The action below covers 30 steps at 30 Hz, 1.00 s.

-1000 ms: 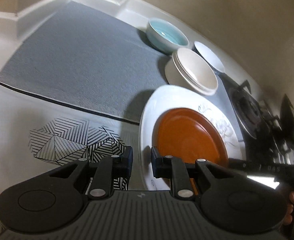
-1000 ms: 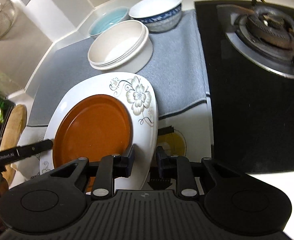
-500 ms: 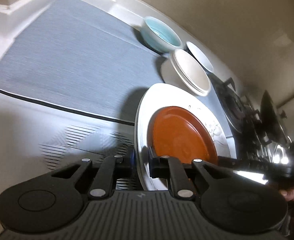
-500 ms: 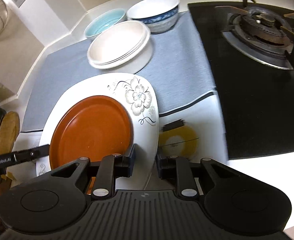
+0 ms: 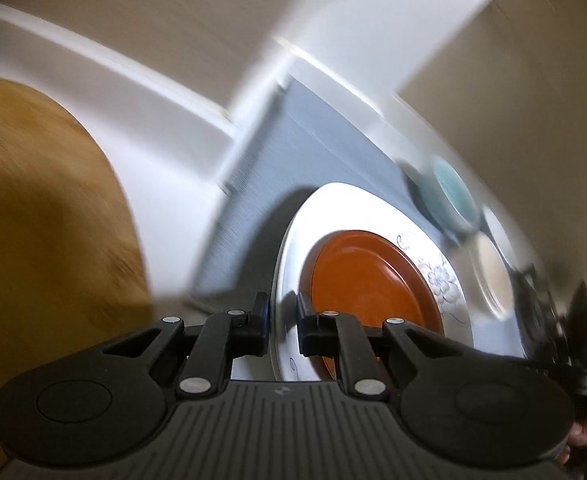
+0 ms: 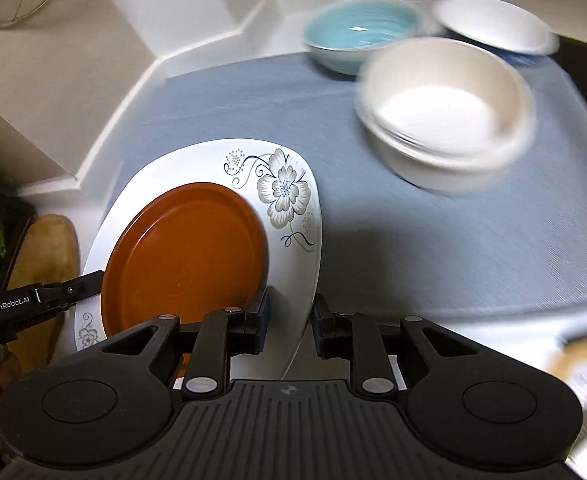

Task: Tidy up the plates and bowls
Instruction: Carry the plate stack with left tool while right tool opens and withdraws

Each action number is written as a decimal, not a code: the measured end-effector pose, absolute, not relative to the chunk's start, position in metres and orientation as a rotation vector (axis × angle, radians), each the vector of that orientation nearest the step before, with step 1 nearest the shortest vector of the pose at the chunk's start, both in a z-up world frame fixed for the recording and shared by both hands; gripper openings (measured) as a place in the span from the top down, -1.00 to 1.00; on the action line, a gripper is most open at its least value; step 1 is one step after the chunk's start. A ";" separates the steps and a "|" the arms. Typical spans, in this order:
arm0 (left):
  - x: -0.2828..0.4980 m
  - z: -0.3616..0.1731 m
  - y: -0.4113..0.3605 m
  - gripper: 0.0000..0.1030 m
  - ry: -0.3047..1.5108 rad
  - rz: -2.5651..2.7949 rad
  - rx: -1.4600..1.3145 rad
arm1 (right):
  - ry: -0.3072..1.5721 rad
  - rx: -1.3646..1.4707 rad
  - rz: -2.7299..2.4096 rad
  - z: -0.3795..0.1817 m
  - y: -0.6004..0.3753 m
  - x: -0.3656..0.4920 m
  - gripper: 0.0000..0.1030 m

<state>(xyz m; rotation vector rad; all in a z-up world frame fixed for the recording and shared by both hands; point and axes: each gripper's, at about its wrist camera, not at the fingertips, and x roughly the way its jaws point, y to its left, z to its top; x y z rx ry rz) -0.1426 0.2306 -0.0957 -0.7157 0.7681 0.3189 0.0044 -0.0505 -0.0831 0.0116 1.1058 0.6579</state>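
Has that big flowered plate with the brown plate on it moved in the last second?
Yes. The flowered plate, held between both grippers and carrying the brown plate, has shifted off the bare counter onto the gray mat, toward the bowls.

The small plate (image 6: 185,256) lies on the large plate (image 6: 289,196), three bowls (image 6: 445,112) behind them on the mat (image 6: 473,240).
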 end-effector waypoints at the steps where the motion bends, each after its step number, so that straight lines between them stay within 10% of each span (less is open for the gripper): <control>1: -0.141 -0.095 0.235 0.72 0.762 0.336 -0.716 | 1.101 0.004 0.667 -0.083 -0.041 0.007 0.53; 30: -0.111 -0.021 0.128 0.20 0.567 0.245 -0.394 | 0.667 -0.036 0.423 -0.014 -0.115 -0.030 0.21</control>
